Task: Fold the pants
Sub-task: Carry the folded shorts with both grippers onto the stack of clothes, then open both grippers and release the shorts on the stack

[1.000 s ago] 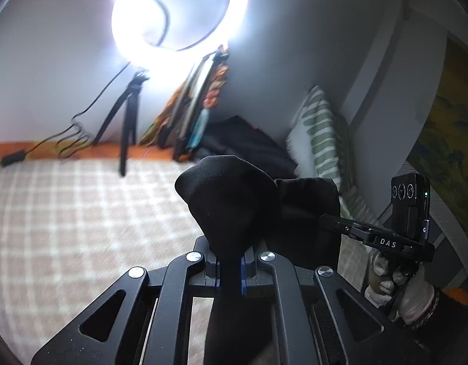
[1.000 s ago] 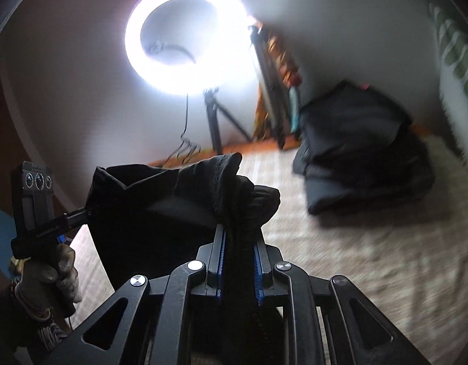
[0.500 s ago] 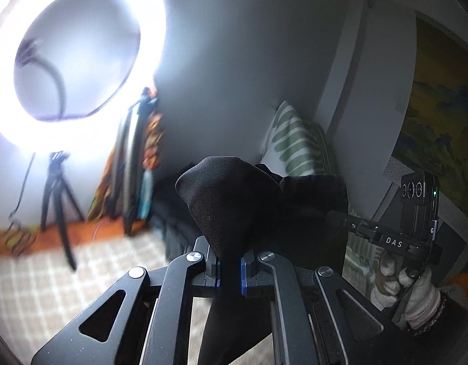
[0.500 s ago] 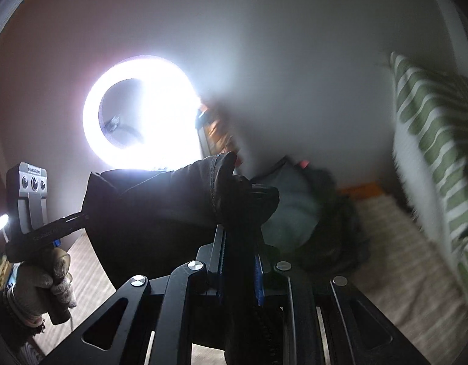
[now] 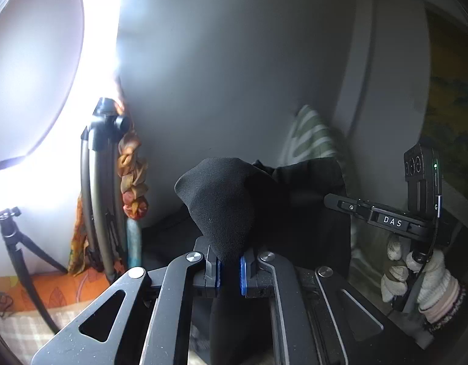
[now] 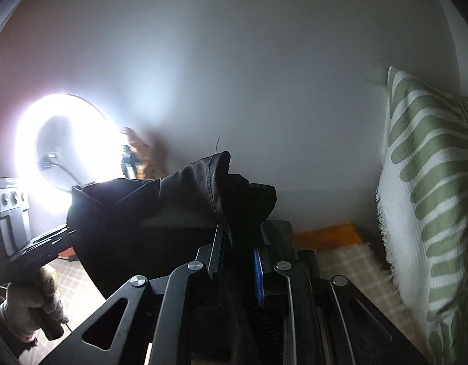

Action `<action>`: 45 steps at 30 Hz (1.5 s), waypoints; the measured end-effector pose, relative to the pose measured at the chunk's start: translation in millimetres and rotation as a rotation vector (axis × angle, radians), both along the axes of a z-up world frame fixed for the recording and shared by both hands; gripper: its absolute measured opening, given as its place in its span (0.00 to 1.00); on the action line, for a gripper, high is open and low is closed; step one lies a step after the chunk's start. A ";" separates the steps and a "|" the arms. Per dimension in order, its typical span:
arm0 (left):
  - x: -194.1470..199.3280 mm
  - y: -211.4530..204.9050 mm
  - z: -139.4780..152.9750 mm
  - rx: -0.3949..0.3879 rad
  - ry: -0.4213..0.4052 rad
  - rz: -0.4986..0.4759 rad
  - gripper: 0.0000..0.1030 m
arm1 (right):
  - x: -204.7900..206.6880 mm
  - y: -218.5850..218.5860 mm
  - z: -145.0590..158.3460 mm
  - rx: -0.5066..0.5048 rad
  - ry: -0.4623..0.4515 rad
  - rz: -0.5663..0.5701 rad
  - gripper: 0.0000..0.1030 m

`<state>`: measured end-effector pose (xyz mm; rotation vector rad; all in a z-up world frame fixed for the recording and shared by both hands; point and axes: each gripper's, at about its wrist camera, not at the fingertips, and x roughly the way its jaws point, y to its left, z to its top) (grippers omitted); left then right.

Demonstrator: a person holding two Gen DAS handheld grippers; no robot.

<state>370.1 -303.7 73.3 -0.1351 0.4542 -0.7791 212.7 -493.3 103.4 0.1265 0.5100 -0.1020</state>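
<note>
The left gripper (image 5: pixel 229 269) is clamped on the pants (image 5: pixel 221 210): a bunched black fold stands up between its 2 blue-padded jaws, and the rest of the cloth hangs below them. From that fold the dark fabric stretches to the right, toward the right gripper (image 5: pixel 334 199), whose fingers disappear into the cloth edge; a gloved right hand (image 5: pixel 416 276) holds its handle.

In the right wrist view, the right gripper (image 6: pixel 238 261) is likewise closed on the pants (image 6: pixel 161 210), a stitched hem poking up between its jaws. The fabric spans leftward to the left gripper (image 6: pixel 66 232), held by a gloved left hand (image 6: pixel 30 304). The pants are lifted in the air between the 2 tools, above a checked bedcover (image 6: pixel 352 264).

Behind, a lit ring light (image 5: pixel 51 70) glares against the grey wall (image 5: pixel 234 60), with a small tripod (image 5: pixel 13 237) under it. A green-striped pillow (image 6: pixel 428 188) leans upright at the right side, and patterned orange cloth (image 5: pixel 132 182) hangs on a folded stand just beside the light.
</note>
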 end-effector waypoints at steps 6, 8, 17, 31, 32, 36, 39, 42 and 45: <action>38.0 -16.1 -31.1 0.078 0.030 0.072 0.06 | 50.7 -13.0 -39.6 -0.032 0.068 -0.018 0.13; 48.1 -20.0 -36.6 0.098 0.036 0.093 0.06 | 61.4 -16.5 -49.2 -0.024 0.083 -0.024 0.13; 63.5 -39.9 -56.0 0.226 0.027 0.144 0.10 | 85.7 -24.1 -75.1 -0.087 0.153 -0.082 0.14; 63.6 -43.0 -52.6 0.275 0.024 0.200 0.56 | 72.5 -41.9 -75.0 -0.123 0.183 -0.186 0.38; 61.7 -41.8 -51.5 0.270 0.031 0.199 0.57 | 70.4 -40.6 -74.1 -0.124 0.180 -0.186 0.41; 46.8 -35.9 -44.4 0.258 0.037 0.191 0.59 | 56.2 -33.6 -67.4 -0.110 0.169 -0.186 0.42; 30.5 -27.4 -35.1 0.235 0.044 0.169 0.59 | 39.6 -18.8 -60.0 -0.122 0.162 -0.185 0.42; 7.8 -16.4 -23.6 0.214 0.045 0.149 0.59 | 17.9 -1.3 -50.2 -0.130 0.138 -0.184 0.63; -12.7 -6.1 -14.2 0.207 0.037 0.136 0.59 | -6.8 22.6 -40.0 -0.164 0.117 -0.166 0.65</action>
